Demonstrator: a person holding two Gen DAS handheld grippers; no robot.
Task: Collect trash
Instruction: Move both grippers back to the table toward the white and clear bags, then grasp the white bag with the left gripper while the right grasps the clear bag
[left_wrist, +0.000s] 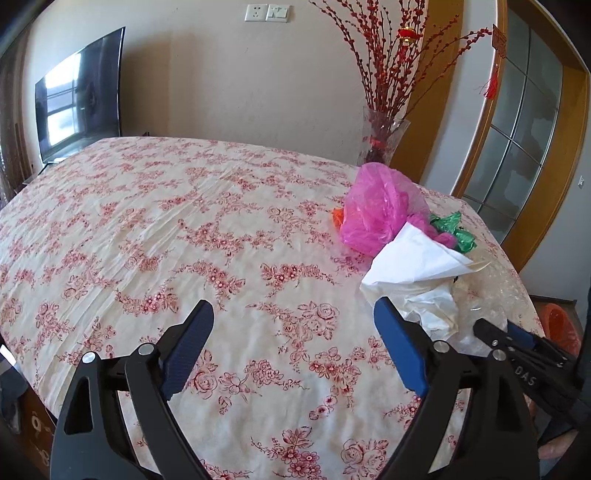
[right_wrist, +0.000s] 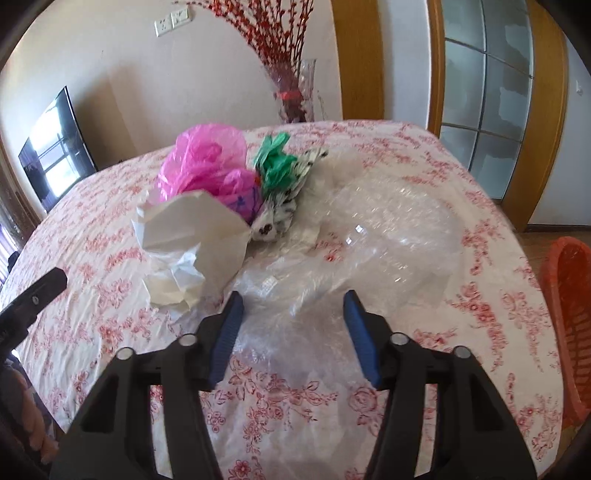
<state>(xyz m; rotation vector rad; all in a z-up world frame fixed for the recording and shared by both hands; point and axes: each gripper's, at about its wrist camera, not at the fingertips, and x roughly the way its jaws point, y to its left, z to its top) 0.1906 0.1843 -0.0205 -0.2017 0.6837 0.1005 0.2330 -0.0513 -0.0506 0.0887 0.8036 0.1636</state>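
A heap of trash lies on the floral tablecloth (left_wrist: 147, 221): a pink plastic bag (left_wrist: 380, 210) (right_wrist: 203, 162), a green bag (left_wrist: 450, 229) (right_wrist: 277, 162), crumpled white paper (left_wrist: 413, 262) (right_wrist: 192, 236), a black-and-white wrapper (right_wrist: 280, 206) and a clear plastic sheet (right_wrist: 369, 229). My left gripper (left_wrist: 293, 308) is open over bare cloth, its right finger just beside the white paper. My right gripper (right_wrist: 293, 298) is open too, low over the near end of the clear plastic, which lies between its fingers without the pads pressing it. It also shows in the left wrist view as right gripper (left_wrist: 495, 332).
An orange basket (right_wrist: 569, 325) (left_wrist: 561, 325) stands on the floor off the table's right edge. A glass vase of red branches (left_wrist: 384, 136) (right_wrist: 295, 96) stands behind the heap. A dark TV (left_wrist: 81, 96) is at the far left, a glazed door at the right.
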